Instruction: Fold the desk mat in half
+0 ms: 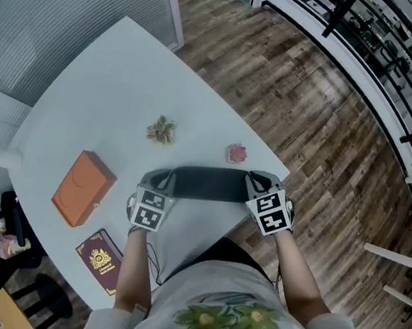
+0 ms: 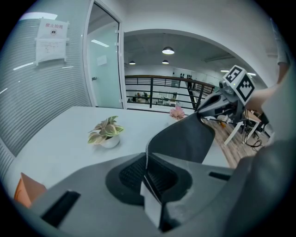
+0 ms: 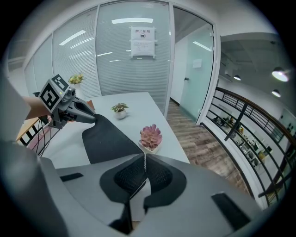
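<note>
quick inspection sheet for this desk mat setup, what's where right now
surface: white table, sound and dry-looking
job's things: dark desk mat, its near edge lifted off the table between the two grippers
clutter: green plant, pink succulent, orange box, maroon booklet, all clear of the mat
grippers: left hand-held gripper and right hand-held gripper each shut on a mat corner
cables: thin cable by the left forearm
surroundings: wood floor, black railing, glass partition
</note>
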`<state>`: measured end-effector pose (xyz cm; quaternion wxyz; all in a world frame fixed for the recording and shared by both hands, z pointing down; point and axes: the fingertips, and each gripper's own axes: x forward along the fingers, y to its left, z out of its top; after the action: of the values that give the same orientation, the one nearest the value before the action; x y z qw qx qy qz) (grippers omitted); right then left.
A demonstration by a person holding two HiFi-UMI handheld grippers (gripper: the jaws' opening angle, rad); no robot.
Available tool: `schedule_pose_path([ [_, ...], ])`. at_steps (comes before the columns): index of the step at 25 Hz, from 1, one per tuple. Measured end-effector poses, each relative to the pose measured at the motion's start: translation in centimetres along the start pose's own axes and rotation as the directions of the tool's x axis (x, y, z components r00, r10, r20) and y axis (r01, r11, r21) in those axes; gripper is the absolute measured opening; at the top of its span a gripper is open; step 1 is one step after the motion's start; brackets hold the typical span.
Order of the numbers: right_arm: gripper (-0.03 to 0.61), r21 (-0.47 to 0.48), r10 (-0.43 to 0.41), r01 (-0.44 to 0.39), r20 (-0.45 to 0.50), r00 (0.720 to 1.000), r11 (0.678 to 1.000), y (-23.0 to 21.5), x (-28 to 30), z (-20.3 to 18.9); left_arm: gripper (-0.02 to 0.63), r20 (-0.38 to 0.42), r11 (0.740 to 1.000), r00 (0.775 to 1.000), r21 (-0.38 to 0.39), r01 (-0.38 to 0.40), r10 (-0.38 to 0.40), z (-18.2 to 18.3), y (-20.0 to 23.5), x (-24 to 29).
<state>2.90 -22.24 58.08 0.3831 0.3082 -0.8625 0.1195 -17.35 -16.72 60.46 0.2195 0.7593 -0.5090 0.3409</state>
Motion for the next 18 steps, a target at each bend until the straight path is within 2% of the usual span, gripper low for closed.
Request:
schedule_pose_path([
  [9,0.028,0.0,0.0,0.0,-0.032,1.0,1.0,-0.1,1.4,-0.5,0.02,-0.016,1.0,1.0,0.007,0.007,-0.007,-0.6,0.5,1.1],
  [18,0.028,-0.007,0.005,-0.005,-0.073,0.997,1.0,-0.4,2.8,-1.4,0.02,-0.065,1.0,0.998,0.005,0.023,-0.023,-1.5,0.4,2.1],
])
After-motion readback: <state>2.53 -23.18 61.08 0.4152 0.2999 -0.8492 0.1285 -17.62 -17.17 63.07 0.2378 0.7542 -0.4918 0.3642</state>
